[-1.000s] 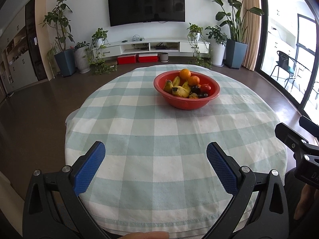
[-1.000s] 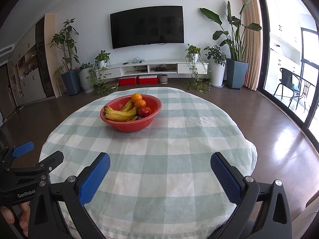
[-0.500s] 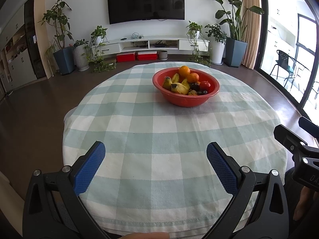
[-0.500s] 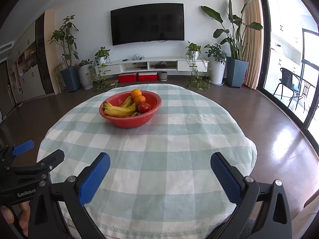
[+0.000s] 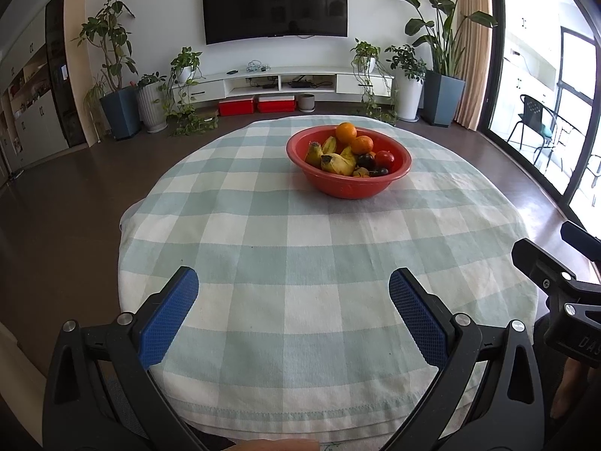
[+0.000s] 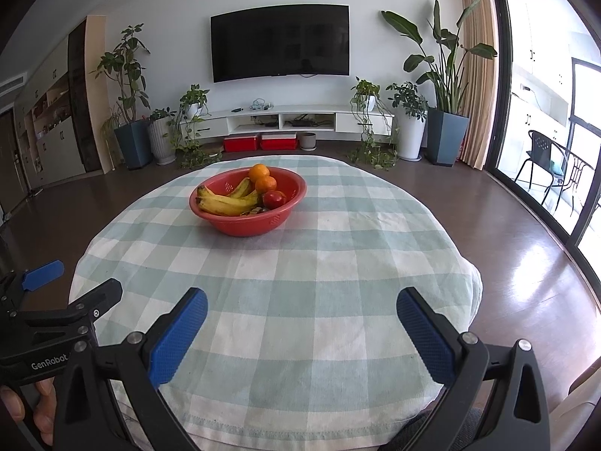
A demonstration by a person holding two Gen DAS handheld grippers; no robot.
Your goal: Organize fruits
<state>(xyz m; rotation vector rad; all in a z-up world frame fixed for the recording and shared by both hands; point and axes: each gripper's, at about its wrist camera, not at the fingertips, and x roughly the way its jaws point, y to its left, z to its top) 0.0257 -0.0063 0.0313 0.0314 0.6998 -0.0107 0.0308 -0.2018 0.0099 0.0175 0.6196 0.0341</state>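
A red bowl [image 5: 390, 180] [image 6: 248, 223] stands on the far half of the round table with the green-checked cloth [image 5: 293, 233] [image 6: 300, 263]. It holds bananas [image 5: 338, 161] [image 6: 225, 203], two oranges [image 5: 346, 131] [image 6: 259, 171], a red fruit [image 5: 384, 158] [image 6: 273, 199] and small dark fruits [image 5: 365, 160]. My left gripper [image 5: 293, 304] hovers open over the table's near edge, nothing between its blue pads. My right gripper [image 6: 302, 327] is open too, near the front edge, well short of the bowl.
The other gripper shows at each view's side, with a hand on it [image 6: 22, 409]. Beyond the table are dark floor, potted plants [image 5: 116, 75], a white TV bench [image 5: 293, 82], a wall TV [image 5: 274, 3] and glass doors [image 5: 574, 112] at the right.
Both views have tilted down slightly and drawn a little nearer, so the bowl sits lower in frame. Both grippers stay open and empty.
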